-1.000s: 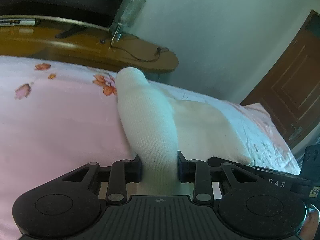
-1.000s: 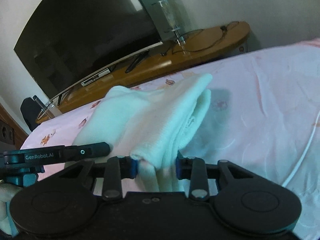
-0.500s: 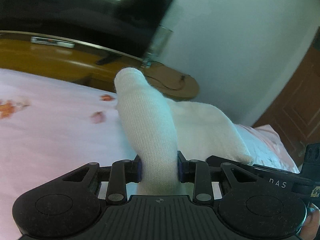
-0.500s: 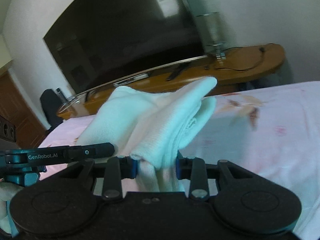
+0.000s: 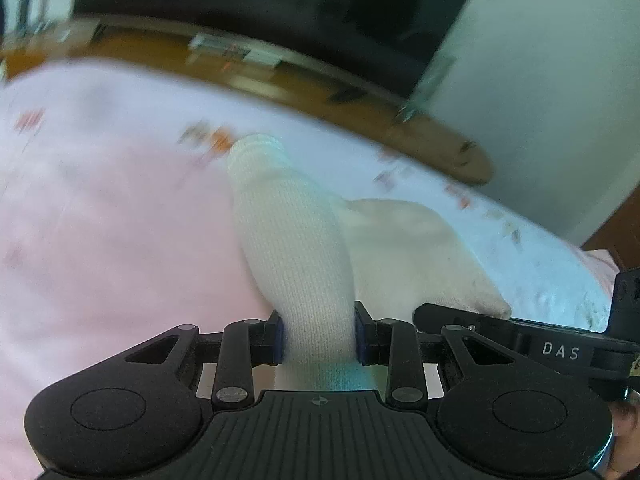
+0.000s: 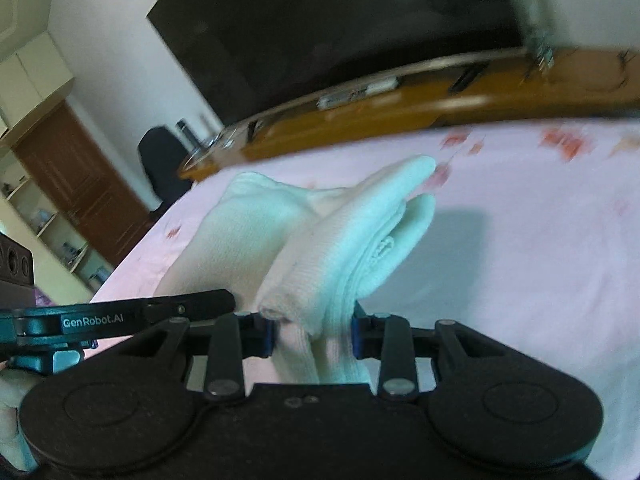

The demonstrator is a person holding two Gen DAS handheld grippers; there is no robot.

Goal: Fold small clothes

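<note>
White knit cloth, a small folded garment (image 5: 296, 264), is pinched in both claws at once and held up over the pink flowered bedsheet (image 5: 104, 248). In the left wrist view the left gripper (image 5: 319, 336) is clamped on a rolled end of it: the blue-edged pads press on either side of the cloth, and the roll stands up and away from the camera, tipped slightly left. More of the same cloth spreads off to the right, toward the black finger of the right gripper (image 5: 520, 340), which crosses the lower right corner with the letters DAS on it.

In the right wrist view the right gripper (image 6: 313, 336) is likewise closed on the garment's other end, where several folded layers bunch between the pads and jut toward the far right. The rest of the cloth sags to the left, ending by the left gripper's teal and black finger marked GenRobot.AI. The garment casts a shadow on the sheet just to its right.

Beyond the bed runs a long wooden TV stand (image 6: 420, 108), blurred, with a large dark television (image 6: 340, 20) above it. A brown door (image 6: 76, 176) and a black chair (image 6: 164, 168) stand far left.
</note>
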